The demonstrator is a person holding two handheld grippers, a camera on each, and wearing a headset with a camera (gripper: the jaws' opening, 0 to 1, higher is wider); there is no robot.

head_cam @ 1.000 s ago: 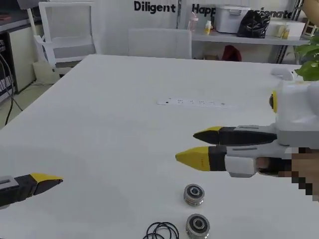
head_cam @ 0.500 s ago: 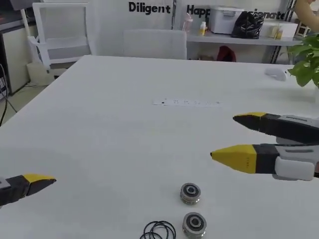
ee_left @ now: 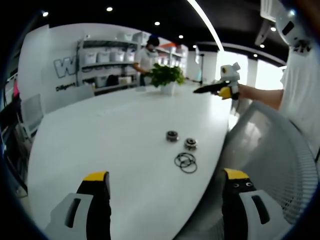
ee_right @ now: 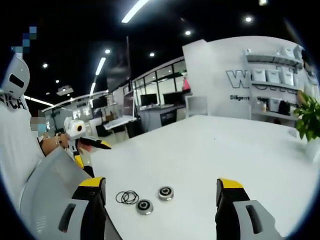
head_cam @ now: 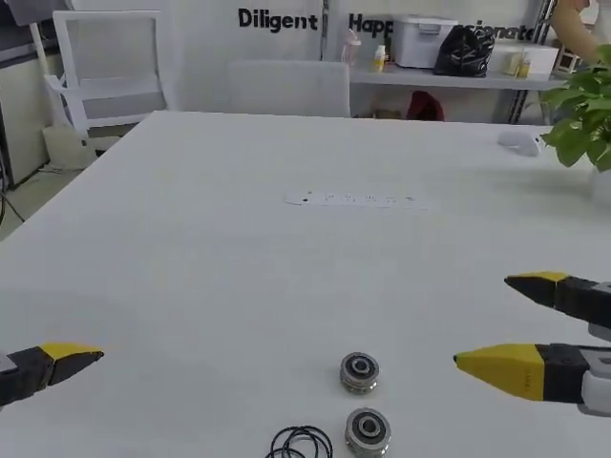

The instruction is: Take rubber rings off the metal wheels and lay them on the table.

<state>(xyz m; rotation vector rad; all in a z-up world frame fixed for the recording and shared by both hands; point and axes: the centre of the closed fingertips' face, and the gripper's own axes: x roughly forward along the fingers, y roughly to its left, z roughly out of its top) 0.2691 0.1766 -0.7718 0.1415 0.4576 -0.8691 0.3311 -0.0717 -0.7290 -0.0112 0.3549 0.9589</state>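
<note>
HEAD VIEW
Right gripper (head_cam: pixel 481 321): hung above the right side of the table (head_cam: pixel 239 267), jaws spread wide, held nothing.
Left gripper (head_cam: pixel 57 364): showed one yellow tip at the left edge; could not read the opening here.
Far wheel (head_cam: pixel 359 372), near wheel (head_cam: pixel 368 429): lay flat, close together, apart from each other.
Rubber rings (head_cam: pixel 301 444): lay as a small black overlapped heap just left of the near wheel; could not count them.
Rings left on wheels: could not tell.
Surroundings: noted power strip (head_cam: pixel 355 198) well beyond and plant (head_cam: pixel 580 134) far right; found no obstruction on the approach.

LEFT GRIPPER VIEW
Left gripper (ee_left: pixel 165 176): jaws wide apart, empty, pointed toward the parts from well off.
Rubber rings (ee_left: pixel 185 162): lay nearest, with near wheel (ee_left: pixel 190 143) and far wheel (ee_left: pixel 172 135) behind.
Right gripper (ee_left: pixel 215 90): seen beyond the parts.

RIGHT GRIPPER VIEW
Right gripper (ee_right: pixel 160 183): jaws wide, empty.
Parts: rubber rings (ee_right: pixel 127 197) just beside near wheel (ee_right: pixel 144 205); far wheel (ee_right: pixel 165 193) close by.
Left gripper (ee_right: pixel 90 145): seen past the rings, well apart.

HANDLING (judged)
Rubber rings: probably thin, soft, light, stretchy, apt to cling together; best pinched on a single outer loop.
Wheels: probably heavy, hard, smooth, apt to roll if tipped; best clamped across the rim while peeling at the groove.
</note>
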